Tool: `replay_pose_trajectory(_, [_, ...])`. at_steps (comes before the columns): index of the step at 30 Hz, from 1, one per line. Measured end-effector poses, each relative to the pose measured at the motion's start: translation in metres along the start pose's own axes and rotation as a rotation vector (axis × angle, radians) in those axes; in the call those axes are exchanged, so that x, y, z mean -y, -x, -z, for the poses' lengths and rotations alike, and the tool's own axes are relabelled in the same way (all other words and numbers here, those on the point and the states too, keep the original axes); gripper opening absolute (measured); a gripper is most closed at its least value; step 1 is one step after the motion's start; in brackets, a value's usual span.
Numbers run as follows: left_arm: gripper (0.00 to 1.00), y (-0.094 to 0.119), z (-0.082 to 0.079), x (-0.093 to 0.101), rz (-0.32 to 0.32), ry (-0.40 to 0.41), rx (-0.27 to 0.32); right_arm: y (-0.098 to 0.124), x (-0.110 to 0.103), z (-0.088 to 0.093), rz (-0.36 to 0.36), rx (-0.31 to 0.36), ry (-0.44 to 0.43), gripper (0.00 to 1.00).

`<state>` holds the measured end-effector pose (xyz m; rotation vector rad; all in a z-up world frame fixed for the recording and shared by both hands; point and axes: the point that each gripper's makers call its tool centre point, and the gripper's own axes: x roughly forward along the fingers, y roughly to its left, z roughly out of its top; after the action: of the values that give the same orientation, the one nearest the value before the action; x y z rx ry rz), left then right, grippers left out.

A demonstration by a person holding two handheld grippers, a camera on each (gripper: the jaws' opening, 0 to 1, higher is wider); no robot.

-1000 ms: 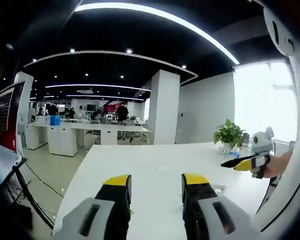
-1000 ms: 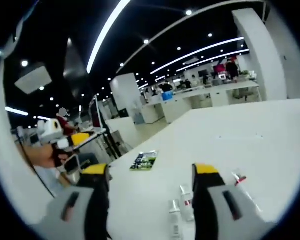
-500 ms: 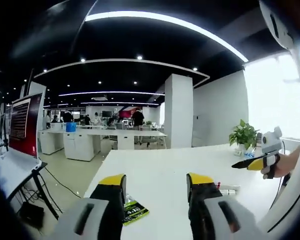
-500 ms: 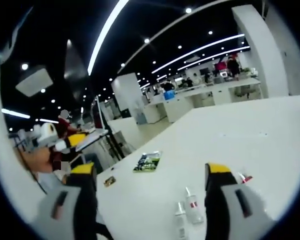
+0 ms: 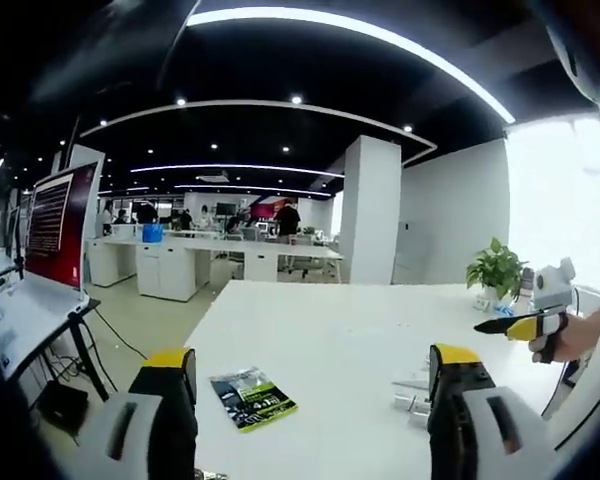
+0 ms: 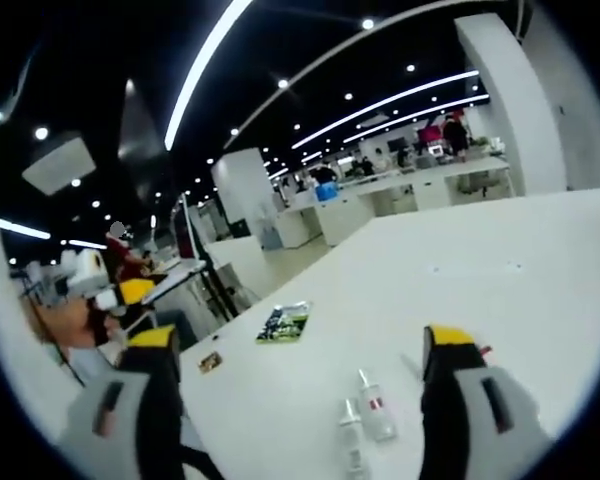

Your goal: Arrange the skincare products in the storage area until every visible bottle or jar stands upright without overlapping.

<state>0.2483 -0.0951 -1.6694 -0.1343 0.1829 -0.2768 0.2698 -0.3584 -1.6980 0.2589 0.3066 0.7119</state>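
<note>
The jaws of the left hand-held gripper (image 5: 315,385) and right hand-held gripper (image 6: 300,365) are now spread wider than a second ago, nothing held. Two small bottles (image 6: 365,420) lie flat on the white tabletop (image 6: 500,270), nearer than the green packet (image 6: 284,322).

I can't read the booklet (image 5: 252,398) cover. My right jaw hides part of the bottles (image 5: 416,403) beside it; their labels are too small.

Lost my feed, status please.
Both grippers, left and right, open, empty. Small clear bottles lying flat on white table. Green leaflet nearby, not blocking.
</note>
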Motion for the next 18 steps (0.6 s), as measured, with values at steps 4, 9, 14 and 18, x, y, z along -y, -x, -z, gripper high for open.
replay_pose_trajectory(4, [1.0, 0.0, 0.004, 0.004, 0.009, 0.002, -0.011, 0.004, 0.0, 0.002, 0.009, 0.0, 0.001, 0.99])
replay_pose_trajectory(9, [1.0, 0.001, 0.006, 0.007, 0.017, 0.0, -0.014, 0.01, 0.002, 0.006, 0.026, -0.001, -0.002, 0.99])
replay_pose_trajectory(14, [1.0, -0.001, 0.006, 0.003, 0.014, -0.003, -0.02, 0.011, 0.008, 0.007, 0.049, 0.003, -0.007, 0.99])
replay_pose_trajectory(18, [1.0, -0.003, -0.002, 0.0, 0.008, -0.006, 0.006, 0.013, 0.011, -0.004, 0.064, 0.028, -0.002, 0.99])
